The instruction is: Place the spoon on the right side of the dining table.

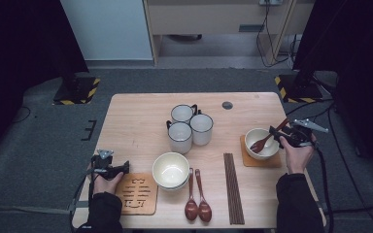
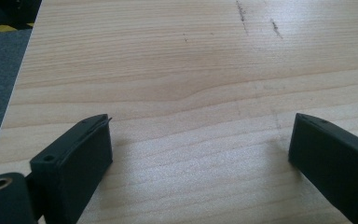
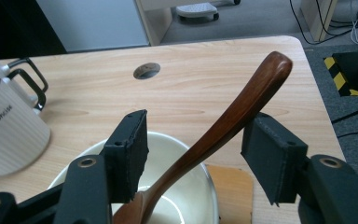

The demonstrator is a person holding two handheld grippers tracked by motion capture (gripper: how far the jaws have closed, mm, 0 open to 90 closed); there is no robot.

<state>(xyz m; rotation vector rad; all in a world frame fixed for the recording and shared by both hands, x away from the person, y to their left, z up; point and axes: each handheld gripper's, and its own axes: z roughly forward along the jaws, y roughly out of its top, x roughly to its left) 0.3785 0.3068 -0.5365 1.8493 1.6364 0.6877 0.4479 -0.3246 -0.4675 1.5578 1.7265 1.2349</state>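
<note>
High view: table (image 1: 136, 121) corners partly cut off below. Right gripper (image 3: 193, 154), jaws spread, straddles the wooden spoon (image 3: 223, 126) leaning in the white bowl (image 3: 186, 200); pad contact is unclear. Left gripper (image 2: 200, 149) is spread over bare wood.

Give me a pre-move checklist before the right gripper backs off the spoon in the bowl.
1. Right gripper jaws open, pads off the spoon handle: ok, gaps on both sides.
2. Spoon head inside bowl: ok.
3. Spoon resting stably on the rim: cannot tell.
4. Bowl seated on its coaster: ok.
5. Handle between the jaws, could snag on pull-back: not ok.
6. Left gripper open, nothing between its jaws, over bare table: ok.
</note>
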